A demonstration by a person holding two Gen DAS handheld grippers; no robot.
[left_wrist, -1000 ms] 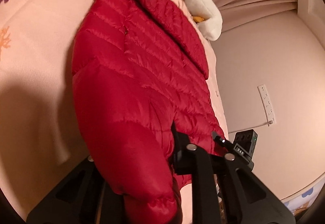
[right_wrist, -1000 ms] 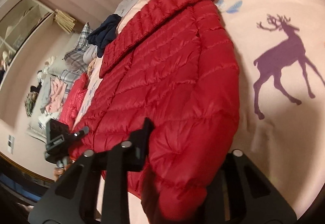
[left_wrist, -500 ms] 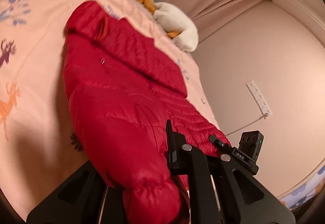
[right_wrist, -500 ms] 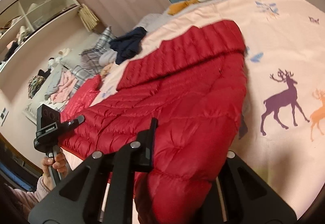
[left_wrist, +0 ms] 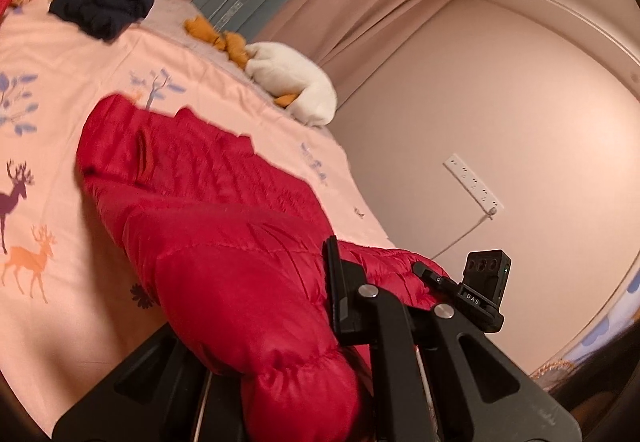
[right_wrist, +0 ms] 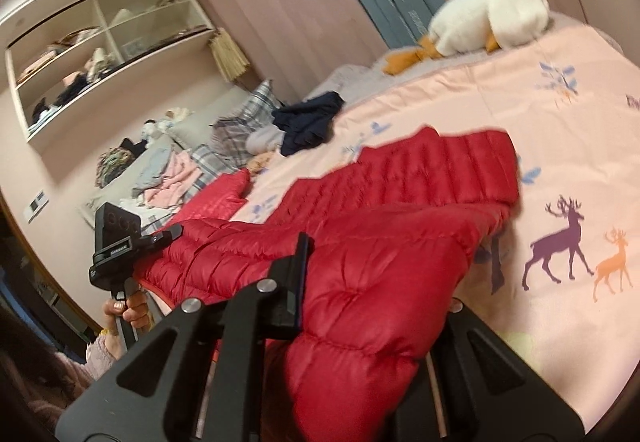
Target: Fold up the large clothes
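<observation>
Both tongs have lifted the red jacket hem off the bed. Left tongs and right tongs stay clenched on it; the collar lies straight ahead.

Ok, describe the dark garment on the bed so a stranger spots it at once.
Find the pink deer-print bedspread. At its far edge, beyond the red jacket, lies the navy garment, crumpled in a heap. It is the only dark item there; the white plush goose lies apart, further along that edge.

Two wrist fisheyes low over the bed, angled slightly downward, sharing the red jacket (close up)
</observation>
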